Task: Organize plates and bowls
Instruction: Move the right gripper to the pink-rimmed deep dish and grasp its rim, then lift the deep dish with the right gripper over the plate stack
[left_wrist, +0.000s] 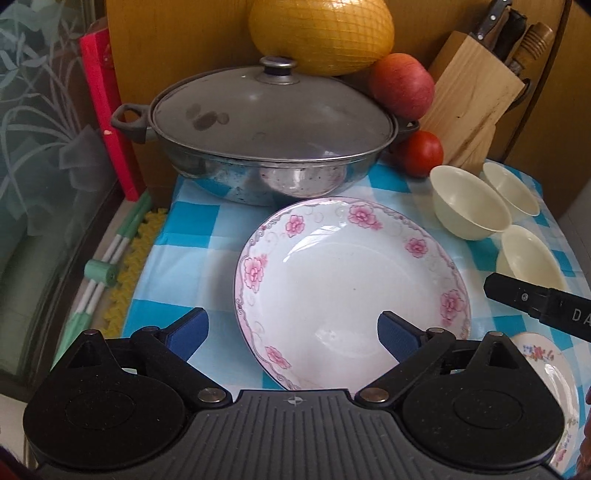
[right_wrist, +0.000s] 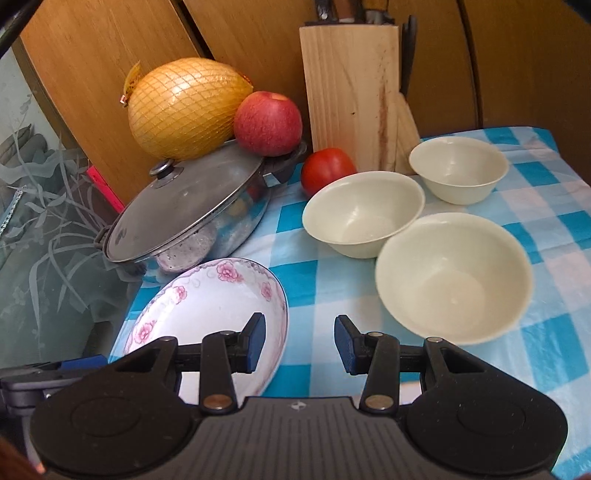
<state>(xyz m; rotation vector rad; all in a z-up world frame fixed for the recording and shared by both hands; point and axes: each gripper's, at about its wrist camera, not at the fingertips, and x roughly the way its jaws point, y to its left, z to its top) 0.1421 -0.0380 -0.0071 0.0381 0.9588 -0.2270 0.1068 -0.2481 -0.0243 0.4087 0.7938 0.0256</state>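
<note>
My left gripper (left_wrist: 291, 332) tilts steeply down over the table, its blue pads spread wide with nothing between them — below the gap lies the pink-flowered plate (left_wrist: 351, 291), flat on the blue-and-white checked cloth (left_wrist: 192, 218). One pad hangs over the plate's near rim, the other out over the cloth beside it; I cannot tell whether either touches.

My right gripper (right_wrist: 300, 341) also angles downward, less steeply, and stands partly open, holding nothing. Its left pad hovers over the right edge of the flowered plate (right_wrist: 221, 306); its right pad sits over bare cloth, near the closest cream bowl (right_wrist: 454, 277). From the left camera, a black finger of that right gripper (left_wrist: 535, 302) reaches in at the right edge, in front of the nearest bowl.

The three cream bowls (left_wrist: 469, 203) stand upright in a loose cluster on the cloth, right of the plate, near each other. A second plate with a small flower print (left_wrist: 554, 376) peeks out at the lower right in the left view, largely hidden by my gripper.

Behind the plate sits a lidded steel pot (left_wrist: 266, 147). A netted pomelo (left_wrist: 321, 33), an apple (left_wrist: 402, 85), a tomato (left_wrist: 421, 151) and a wooden knife block (left_wrist: 469, 103) crowd the back.
</note>
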